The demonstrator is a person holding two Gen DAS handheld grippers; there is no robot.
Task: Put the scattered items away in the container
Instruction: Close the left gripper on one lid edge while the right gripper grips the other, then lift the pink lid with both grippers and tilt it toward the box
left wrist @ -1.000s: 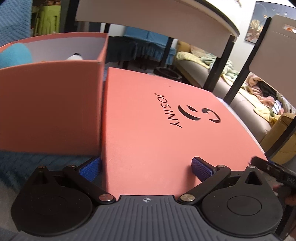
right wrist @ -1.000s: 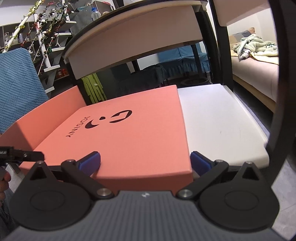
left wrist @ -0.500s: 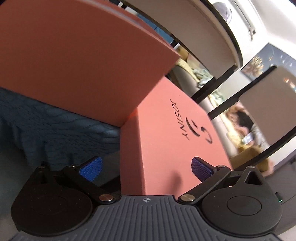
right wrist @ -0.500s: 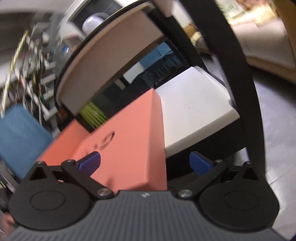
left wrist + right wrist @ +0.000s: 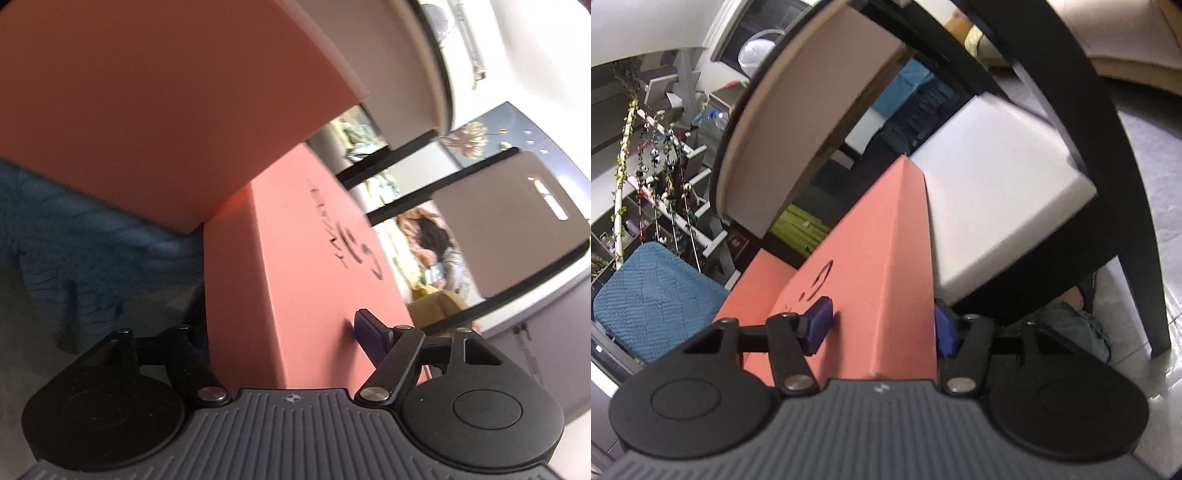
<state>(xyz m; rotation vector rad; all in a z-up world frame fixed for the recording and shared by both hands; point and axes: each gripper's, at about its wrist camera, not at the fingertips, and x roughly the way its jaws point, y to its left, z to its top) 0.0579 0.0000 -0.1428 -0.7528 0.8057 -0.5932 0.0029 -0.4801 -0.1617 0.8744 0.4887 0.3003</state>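
You grip the lid [image 5: 882, 280] at both ends; right gripper [image 5: 882, 328] and left gripper [image 5: 280, 339] clamp its edges; box [image 5: 155, 96] at eleven o'clock; lidding remains, judging so.

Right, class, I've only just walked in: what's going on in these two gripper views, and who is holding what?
A person is working two handheld grippers, and both are clamped on the same salmon-pink box lid. The left gripper and the right gripper each pinch an edge of it, and the lid is tilted steeply. The matching open box sits right beside it on a blue cloth. A white chair seat lies under the lid's far end.
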